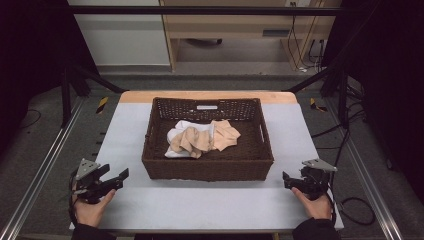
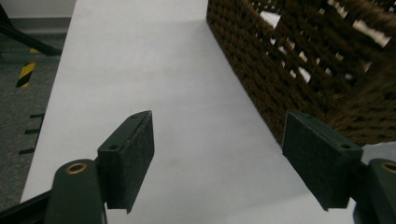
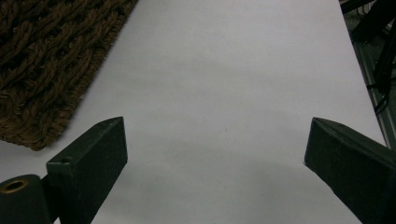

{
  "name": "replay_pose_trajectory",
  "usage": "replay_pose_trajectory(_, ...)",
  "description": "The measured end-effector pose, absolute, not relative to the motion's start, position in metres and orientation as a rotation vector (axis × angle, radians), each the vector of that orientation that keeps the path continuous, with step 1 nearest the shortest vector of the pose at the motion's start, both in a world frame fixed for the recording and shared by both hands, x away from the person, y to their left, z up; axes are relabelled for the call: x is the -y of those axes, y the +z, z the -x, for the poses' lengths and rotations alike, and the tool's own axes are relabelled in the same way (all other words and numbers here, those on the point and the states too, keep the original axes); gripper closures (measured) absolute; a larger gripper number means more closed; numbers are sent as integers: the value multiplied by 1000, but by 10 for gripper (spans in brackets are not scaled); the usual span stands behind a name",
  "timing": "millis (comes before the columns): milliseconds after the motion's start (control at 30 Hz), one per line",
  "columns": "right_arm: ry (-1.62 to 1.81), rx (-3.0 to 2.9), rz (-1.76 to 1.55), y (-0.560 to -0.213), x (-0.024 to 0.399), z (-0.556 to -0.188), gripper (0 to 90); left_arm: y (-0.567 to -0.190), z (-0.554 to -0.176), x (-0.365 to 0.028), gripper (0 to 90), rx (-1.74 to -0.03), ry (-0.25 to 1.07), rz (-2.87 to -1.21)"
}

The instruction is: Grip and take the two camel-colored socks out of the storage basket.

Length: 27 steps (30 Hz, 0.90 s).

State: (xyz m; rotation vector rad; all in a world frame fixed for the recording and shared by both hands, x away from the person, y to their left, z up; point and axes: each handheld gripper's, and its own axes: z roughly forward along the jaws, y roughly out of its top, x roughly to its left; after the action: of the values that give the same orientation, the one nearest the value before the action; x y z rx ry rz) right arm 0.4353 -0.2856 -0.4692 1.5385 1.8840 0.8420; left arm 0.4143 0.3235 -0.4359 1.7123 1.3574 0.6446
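Nothing begun: your left hand-held gripper (image 1: 121, 176) and right hand-held gripper (image 1: 286, 178) rest wide open, empty, either side of the basket (image 1: 207, 168); the clothes (image 1: 202, 137) lie untouched inside.

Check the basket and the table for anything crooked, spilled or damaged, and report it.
Nothing stands out. The brown wicker basket sits square on the table, whole. The beige and white cloths lie crumpled but inside it, none over the rim. Both tongs, left and right, are open and apart from it.

A lab: black frame rails (image 1: 200, 10) around table (image 1: 215, 205); loose floor cables (image 1: 357, 210).
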Motion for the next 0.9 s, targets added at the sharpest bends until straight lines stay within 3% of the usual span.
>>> replay_pose_trajectory(300,864,-1854,-1529,-466,287,-433,56,-415,-409,-327,304,-1352,682,-1626)
replay_pose_trajectory(900,897,-1843,-1501,-463,284,-428,58,-359,-420,-307,310,-1243,701,-1564)
